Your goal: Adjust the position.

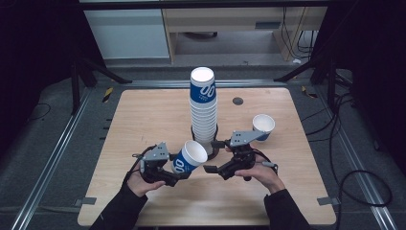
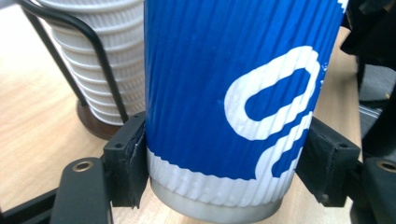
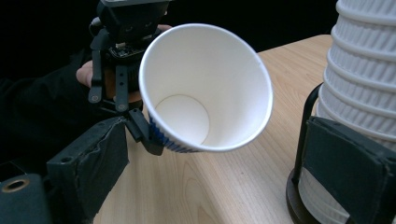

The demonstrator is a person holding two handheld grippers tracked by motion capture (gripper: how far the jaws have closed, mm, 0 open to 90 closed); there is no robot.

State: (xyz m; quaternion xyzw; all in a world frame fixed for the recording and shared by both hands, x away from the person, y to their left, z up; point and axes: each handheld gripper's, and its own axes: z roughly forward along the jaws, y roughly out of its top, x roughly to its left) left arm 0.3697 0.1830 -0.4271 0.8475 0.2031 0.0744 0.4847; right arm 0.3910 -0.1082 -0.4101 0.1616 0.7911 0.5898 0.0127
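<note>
Ribbed paper cup point(image 1: 189, 157), judged light and crushable, sat clamped low on its wall in the left gripper point(image 1: 175, 173); right gripper point(image 1: 214, 156) stood released nearby.

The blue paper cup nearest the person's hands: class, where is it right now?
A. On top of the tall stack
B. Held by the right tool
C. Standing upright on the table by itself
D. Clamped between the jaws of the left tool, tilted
D: the blue paper cup sits tilted between the jaws of the left tool, whose pads press its ribbed wall in the left gripper view; the right tool is open, holding nothing.
</note>
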